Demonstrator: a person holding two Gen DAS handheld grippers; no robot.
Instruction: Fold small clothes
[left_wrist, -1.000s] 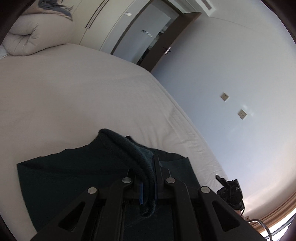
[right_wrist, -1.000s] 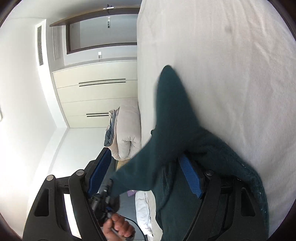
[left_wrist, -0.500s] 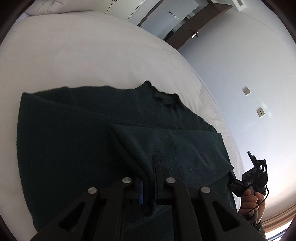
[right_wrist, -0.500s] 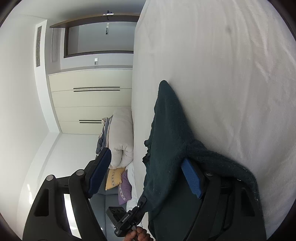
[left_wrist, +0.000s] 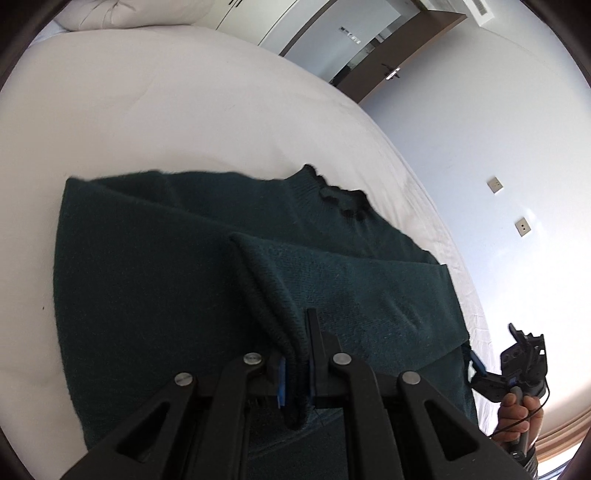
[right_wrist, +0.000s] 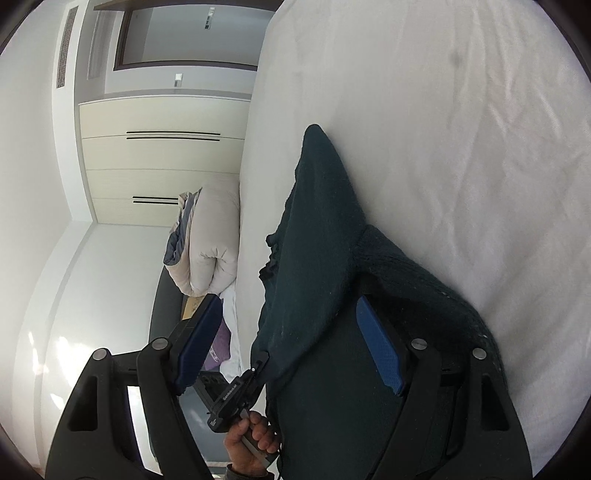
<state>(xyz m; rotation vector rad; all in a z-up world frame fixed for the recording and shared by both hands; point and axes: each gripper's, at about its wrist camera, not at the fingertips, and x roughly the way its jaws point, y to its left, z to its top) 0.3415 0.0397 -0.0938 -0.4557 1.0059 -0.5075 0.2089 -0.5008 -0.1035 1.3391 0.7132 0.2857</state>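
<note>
At lower centre, left tongs (left_wrist: 295, 363) pinch the soft, limp green sweater's (left_wrist: 155, 280) sleeve cuff, likely the best hold, while right tongs (right_wrist: 291, 347) gape wide.

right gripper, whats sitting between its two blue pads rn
In the right wrist view, the right gripper stands open, and a loose hanging part of the dark green sweater lies between its pads, not clamped.
</note>
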